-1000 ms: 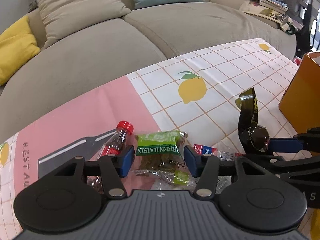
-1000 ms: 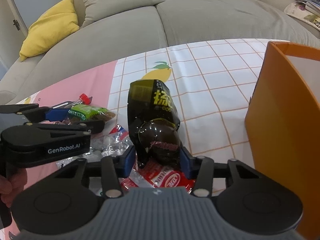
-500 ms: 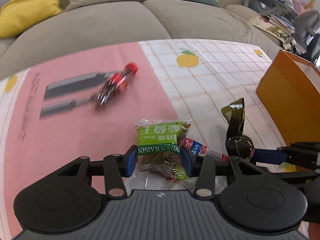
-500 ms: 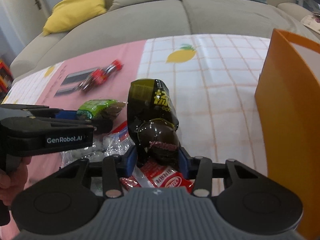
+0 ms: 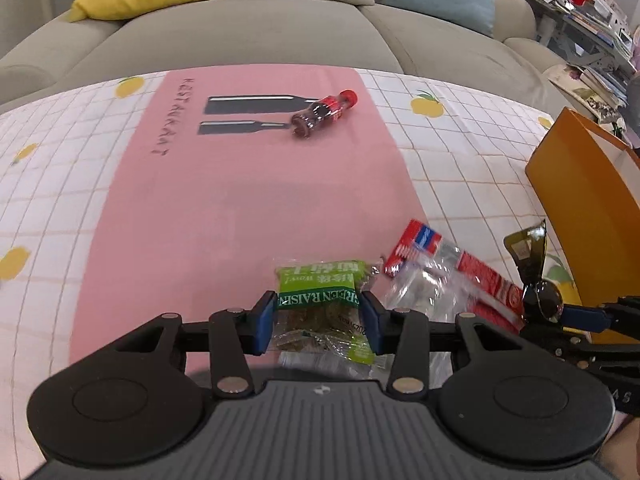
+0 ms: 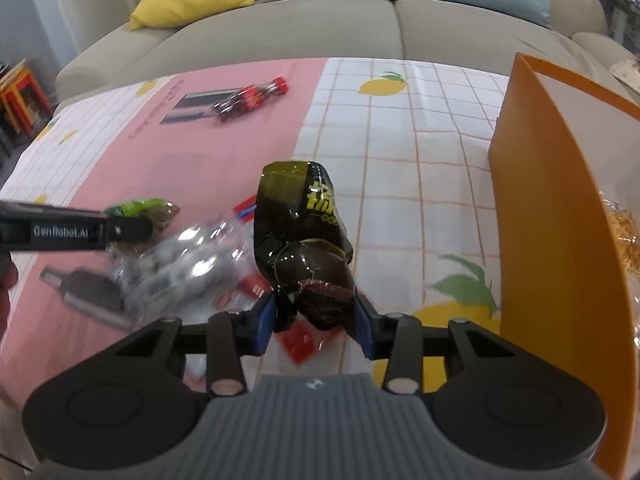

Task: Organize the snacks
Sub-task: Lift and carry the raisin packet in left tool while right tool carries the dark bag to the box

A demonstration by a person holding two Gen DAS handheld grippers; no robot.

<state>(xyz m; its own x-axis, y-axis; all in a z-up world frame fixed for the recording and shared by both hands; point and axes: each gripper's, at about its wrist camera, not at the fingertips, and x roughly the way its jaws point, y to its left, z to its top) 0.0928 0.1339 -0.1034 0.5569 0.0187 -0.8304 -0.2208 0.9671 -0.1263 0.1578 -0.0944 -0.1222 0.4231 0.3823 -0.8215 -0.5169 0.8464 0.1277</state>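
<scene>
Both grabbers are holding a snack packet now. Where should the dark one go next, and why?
Probably a short carry sideways, over the rim of the orange box just beside it. The right gripper has the dark packet between its jaws, which are closing on it. The box stands open with something golden already inside. The left gripper, closing on the green raisin packet, could follow.

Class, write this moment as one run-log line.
left tongs: closing on green raisin packet | right tongs: closing on dark snack bag | orange box: beside
</scene>
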